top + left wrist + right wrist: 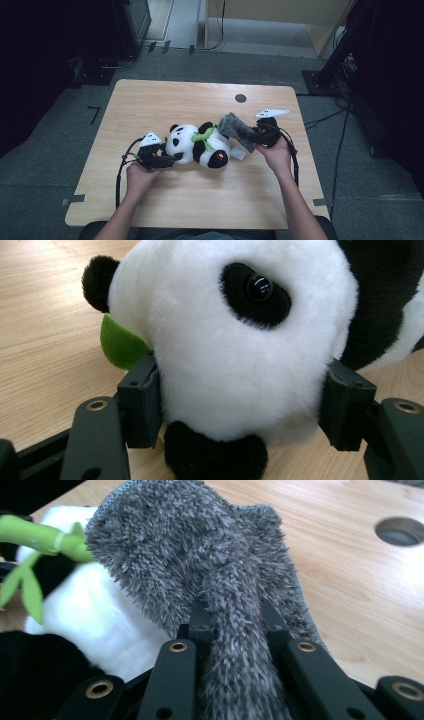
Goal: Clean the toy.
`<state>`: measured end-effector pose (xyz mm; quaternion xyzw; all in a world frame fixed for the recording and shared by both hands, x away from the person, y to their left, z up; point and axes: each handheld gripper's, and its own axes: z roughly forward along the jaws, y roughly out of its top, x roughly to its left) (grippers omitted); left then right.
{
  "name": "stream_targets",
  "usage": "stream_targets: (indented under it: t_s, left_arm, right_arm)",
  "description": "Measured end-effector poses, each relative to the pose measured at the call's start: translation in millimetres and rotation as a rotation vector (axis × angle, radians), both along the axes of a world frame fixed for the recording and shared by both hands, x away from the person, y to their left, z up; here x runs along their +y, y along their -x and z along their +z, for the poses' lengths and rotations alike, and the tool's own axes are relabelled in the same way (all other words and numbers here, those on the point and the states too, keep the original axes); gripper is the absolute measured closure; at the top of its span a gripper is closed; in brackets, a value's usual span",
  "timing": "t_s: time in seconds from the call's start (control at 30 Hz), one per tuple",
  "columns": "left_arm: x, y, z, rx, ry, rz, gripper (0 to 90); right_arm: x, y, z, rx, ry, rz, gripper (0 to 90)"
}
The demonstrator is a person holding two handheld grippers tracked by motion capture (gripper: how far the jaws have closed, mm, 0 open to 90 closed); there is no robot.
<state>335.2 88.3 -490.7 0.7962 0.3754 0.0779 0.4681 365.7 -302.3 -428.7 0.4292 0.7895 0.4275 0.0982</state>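
no readable text or labels.

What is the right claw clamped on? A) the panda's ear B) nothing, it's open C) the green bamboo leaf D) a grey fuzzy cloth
D: in the right gripper view the right claw pinches a fold of the grey fuzzy cloth between its jaws, held against the plush panda, whose head the left claw grips.

The wooden table (200, 200) has a round hole (240, 98) toward its one o'clock corner. Grey carpet (45, 150) surrounds it. At twelve o'clock stands a pale wooden cabinet (280, 12); cables (340, 135) trail at three o'clock.
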Motion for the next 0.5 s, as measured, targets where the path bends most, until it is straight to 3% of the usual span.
stream_targets:
  t_s: [0.13, 0.2, 0.27, 0.3, 0.33, 0.5]
  left_arm:
    - [0.3, 0.2, -0.3, -0.002, 0.001, 0.001, 31.2]
    - [0.3, 0.1, -0.3, -0.001, 0.002, 0.001, 31.3]
    - [0.7, 0.0, -0.3, 0.001, 0.003, 0.002, 31.4]
    - [0.7, 0.0, -0.3, 0.001, 0.003, 0.002, 31.4]
    - [0.7, 0.0, -0.6, 0.002, 0.008, 0.005, 31.3]
    - [0.5, 0.5, -0.7, 0.003, 0.014, 0.011, 31.0]
  right_arm:
    - [-10.0, 0.9, 4.6, 0.008, -0.009, -0.036, 76.3]
    - [-10.4, 1.3, 6.3, -0.001, -0.017, -0.034, 76.4]
    - [-8.1, 5.9, 20.9, -0.036, -0.045, -0.026, 76.5]
    - [-8.1, 5.9, 20.9, -0.036, -0.045, -0.026, 76.5]
    - [-3.7, 9.3, 31.3, -0.056, -0.06, -0.018, 76.6]
    - [18.3, 13.0, 51.3, -0.085, -0.078, 0.041, 76.4]
